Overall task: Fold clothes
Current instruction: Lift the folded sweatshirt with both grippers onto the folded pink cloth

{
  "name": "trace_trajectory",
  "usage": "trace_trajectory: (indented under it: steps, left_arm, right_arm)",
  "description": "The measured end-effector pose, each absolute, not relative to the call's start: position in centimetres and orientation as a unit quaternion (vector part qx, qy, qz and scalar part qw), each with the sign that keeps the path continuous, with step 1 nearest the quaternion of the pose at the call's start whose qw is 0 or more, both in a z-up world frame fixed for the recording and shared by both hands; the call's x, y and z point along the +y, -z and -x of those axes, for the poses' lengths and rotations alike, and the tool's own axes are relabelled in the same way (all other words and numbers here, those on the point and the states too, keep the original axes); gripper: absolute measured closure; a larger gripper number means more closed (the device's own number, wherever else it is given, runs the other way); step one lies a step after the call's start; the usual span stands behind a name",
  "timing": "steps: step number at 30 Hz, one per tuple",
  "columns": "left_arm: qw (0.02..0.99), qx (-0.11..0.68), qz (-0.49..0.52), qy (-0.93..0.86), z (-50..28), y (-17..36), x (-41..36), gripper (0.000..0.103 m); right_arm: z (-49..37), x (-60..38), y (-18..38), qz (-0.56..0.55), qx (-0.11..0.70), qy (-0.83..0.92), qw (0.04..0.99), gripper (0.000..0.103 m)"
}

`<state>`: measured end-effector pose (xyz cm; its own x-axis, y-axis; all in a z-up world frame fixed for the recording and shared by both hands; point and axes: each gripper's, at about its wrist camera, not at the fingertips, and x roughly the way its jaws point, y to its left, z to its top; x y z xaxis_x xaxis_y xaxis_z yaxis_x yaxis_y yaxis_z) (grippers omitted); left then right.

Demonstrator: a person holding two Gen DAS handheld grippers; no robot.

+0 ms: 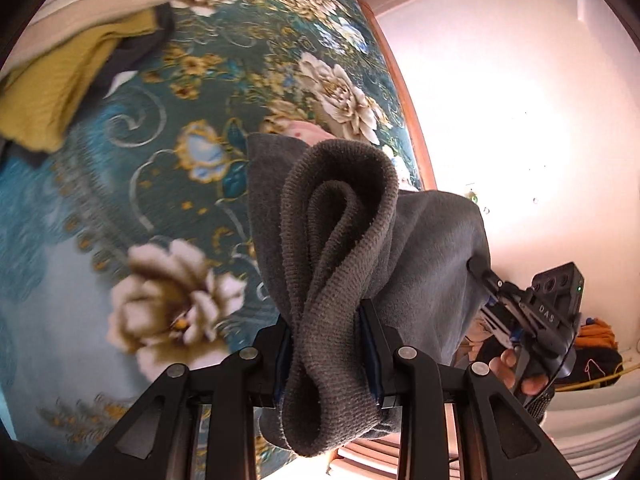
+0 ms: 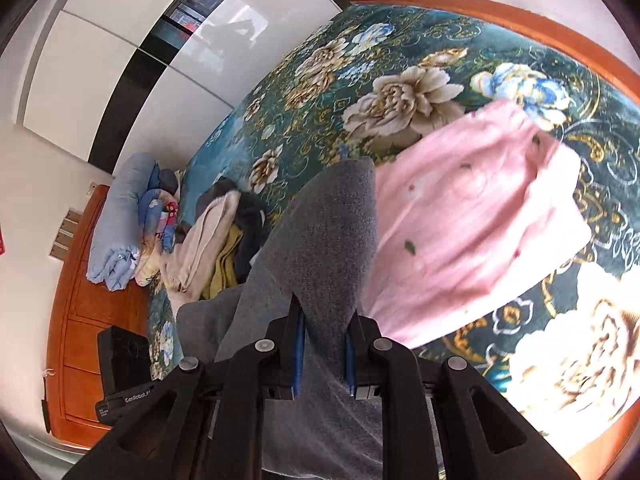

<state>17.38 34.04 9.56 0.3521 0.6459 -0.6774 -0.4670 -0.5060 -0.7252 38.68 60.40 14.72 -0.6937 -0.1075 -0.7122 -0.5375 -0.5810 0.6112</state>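
Note:
A grey garment (image 1: pixel 340 240) hangs in the air over the bed. My left gripper (image 1: pixel 328 344) is shut on its ribbed grey band, which loops up between the fingers. My right gripper (image 2: pixel 322 344) is shut on another part of the same grey garment (image 2: pixel 320 232). The right gripper also shows in the left wrist view (image 1: pixel 480 268), pinching the garment's far edge, with the person's hand behind it. A folded pink garment (image 2: pixel 472 216) lies flat on the bed beyond the grey one.
The bed has a teal floral cover (image 1: pixel 160 184) with a wooden frame (image 2: pixel 520 20). A pile of cream, yellow and dark clothes (image 2: pixel 216 240) lies on the bed; it also shows in the left wrist view (image 1: pixel 60 80). Rolled bedding (image 2: pixel 120 224) lies by a wooden cabinet (image 2: pixel 76 340).

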Motion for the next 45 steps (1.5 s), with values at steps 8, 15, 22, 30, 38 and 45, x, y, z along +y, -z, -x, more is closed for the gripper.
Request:
trace_trajectory:
  steps: [8,15,22,30,38,45]
  left_arm:
    - [0.492,-0.043,0.659,-0.567,-16.0,-9.1,41.3,0.07]
    - [0.488,-0.045,0.662,-0.567,-16.0,-7.7,46.0,0.069]
    - [0.462,-0.032,0.679,-0.57,-15.6,-4.2,45.5,0.05]
    - [0.466,0.001,0.64,-0.611,-14.3,-4.3,42.3,0.049]
    - [0.533,0.074,0.542,-0.645,-18.6,-8.0,44.1,0.049]
    - [0.511,0.121,0.583,-0.62,-20.9,-3.2,46.3,0.049]
  right_arm:
    - [-36.2,67.0,-14.4,0.379,0.402,-0.816,0.167,0.088]
    - [-34.6,70.8,-13.8,0.376,0.39,-0.812,0.217,0.09]
    - [-33.4,73.1,-11.4,0.402,0.378,-0.787,0.277,0.091]
    - [-33.5,73.7,-8.8,0.426,0.366,-0.766,0.313,0.086]
    - [-35.2,70.9,-12.5,0.413,0.283,-0.81,0.307,0.074]
    - [-36.2,67.5,-7.8,0.449,0.277,-0.799,0.288,0.066]
